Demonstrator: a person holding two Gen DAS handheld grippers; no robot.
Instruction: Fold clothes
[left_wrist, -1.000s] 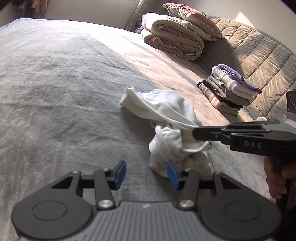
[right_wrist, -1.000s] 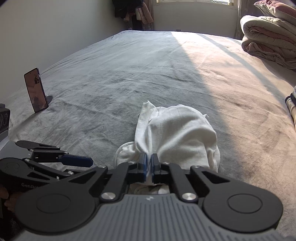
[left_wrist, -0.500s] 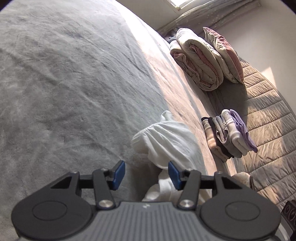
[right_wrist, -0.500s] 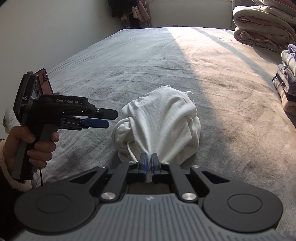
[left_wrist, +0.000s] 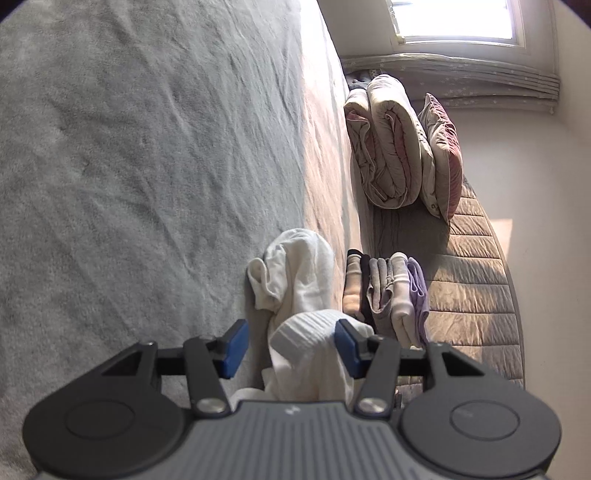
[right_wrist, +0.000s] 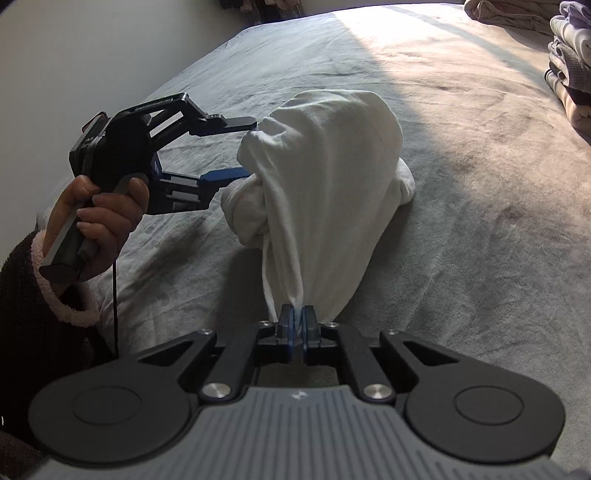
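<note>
A crumpled white garment (right_wrist: 325, 173) hangs lifted off the grey bed, its far end still resting on the blanket. My right gripper (right_wrist: 296, 325) is shut on a pinched edge of it. My left gripper (left_wrist: 288, 345) is open, its blue pads on either side of a bunched fold of the same white garment (left_wrist: 306, 343). In the right wrist view the left gripper (right_wrist: 247, 146) stands open at the garment's left side, fingers above and below a fold.
A stack of folded clothes (left_wrist: 388, 295) lies beside the garment near the quilted headboard (left_wrist: 472, 288). A rolled duvet (left_wrist: 384, 147) and a pillow (left_wrist: 443, 155) lie farther back. The grey blanket (left_wrist: 147, 166) spreads wide to the left.
My right gripper has lifted the garment higher, so it hangs stretched. My left gripper has rolled sideways and closed in until a fold sits between its open pads.
</note>
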